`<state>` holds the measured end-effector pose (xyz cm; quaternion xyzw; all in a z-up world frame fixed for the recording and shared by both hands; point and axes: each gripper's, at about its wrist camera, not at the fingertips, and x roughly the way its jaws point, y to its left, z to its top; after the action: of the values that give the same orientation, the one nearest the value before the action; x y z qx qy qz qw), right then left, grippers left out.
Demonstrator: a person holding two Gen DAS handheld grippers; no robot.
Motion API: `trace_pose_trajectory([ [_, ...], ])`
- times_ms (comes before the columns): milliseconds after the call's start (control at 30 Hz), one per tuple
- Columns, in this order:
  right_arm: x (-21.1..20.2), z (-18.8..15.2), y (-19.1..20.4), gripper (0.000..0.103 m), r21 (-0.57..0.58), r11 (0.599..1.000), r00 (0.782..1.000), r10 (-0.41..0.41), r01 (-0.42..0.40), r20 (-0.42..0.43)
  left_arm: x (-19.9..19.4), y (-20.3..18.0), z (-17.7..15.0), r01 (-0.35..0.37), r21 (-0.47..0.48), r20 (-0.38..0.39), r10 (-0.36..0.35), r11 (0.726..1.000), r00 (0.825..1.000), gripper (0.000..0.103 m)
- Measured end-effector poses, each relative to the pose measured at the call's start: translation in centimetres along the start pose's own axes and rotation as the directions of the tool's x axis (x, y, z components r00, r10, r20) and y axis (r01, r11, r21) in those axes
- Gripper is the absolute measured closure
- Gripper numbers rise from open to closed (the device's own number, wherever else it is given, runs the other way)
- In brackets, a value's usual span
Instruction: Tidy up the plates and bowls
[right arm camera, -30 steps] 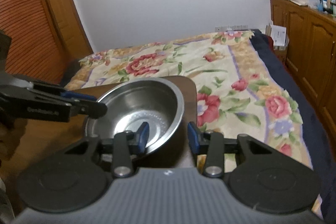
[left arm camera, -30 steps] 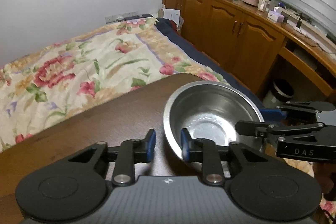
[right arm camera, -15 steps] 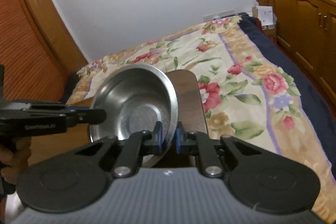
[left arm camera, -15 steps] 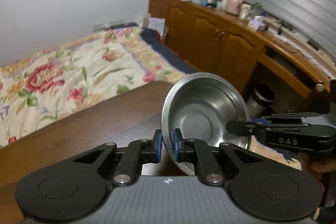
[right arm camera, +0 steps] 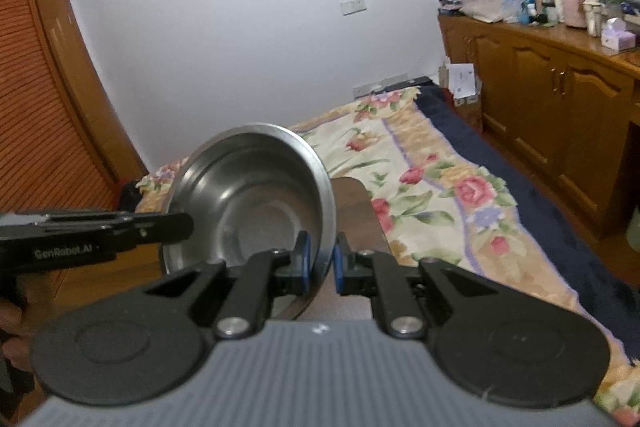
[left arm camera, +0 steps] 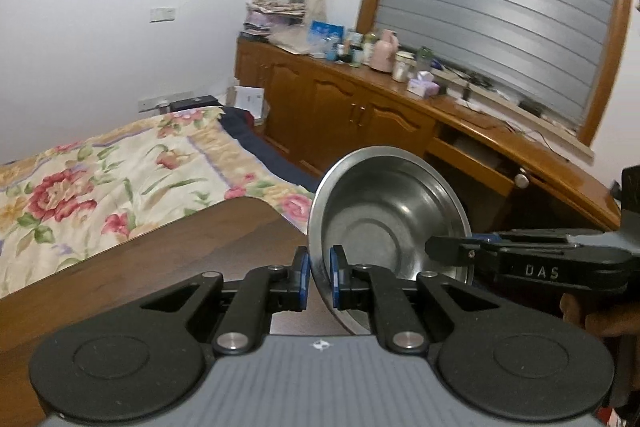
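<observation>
Both claws now clamped on the steel bowl (left arm camera: 390,215), where a second ago they stood apart at its rim: left claw (left arm camera: 319,277) pinching the near-left rim, right claw (right arm camera: 320,263) pinching the opposite edge. Bowl no longer flat on the brown worktop (left arm camera: 168,259) but up in the air, tilted, past the worktop's corner, with the flowered bed (right arm camera: 432,187) and wooden cabinets (left arm camera: 360,115) behind.

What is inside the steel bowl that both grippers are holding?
Nothing shows inside the steel bowl: its bare metal bottom is visible. The left gripper and right gripper pinch opposite rims; their fingers cover small parts of the inner wall.
</observation>
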<state>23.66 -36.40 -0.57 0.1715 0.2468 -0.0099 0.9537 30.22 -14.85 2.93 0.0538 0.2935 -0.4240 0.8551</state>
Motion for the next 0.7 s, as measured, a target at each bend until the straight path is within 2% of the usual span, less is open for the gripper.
trace_pose_trajectory([
  [200,-1.0,-0.4,-0.2,0.09,-0.008,1.0,1.0,0.009,-0.009,-0.016,-1.7,-1.7,-0.8,-0.033,0.031,-0.009,0.033,0.999,0.999,0.09],
  [333,-1.9,-0.5,-0.4,0.09,-0.024,0.999,0.999,0.045,-0.044,0.003,-3.1,-2.3,-1.8,-0.05,0.003,0.022,0.05,0.999,0.999,0.09],
  [700,-4.6,-2.5,0.4,0.092,-0.037,0.989,0.99,0.142,-0.141,0.0,-7.6,-4.6,-6.0,-0.103,-0.07,0.022,0.104,0.992,0.994,0.088],
])
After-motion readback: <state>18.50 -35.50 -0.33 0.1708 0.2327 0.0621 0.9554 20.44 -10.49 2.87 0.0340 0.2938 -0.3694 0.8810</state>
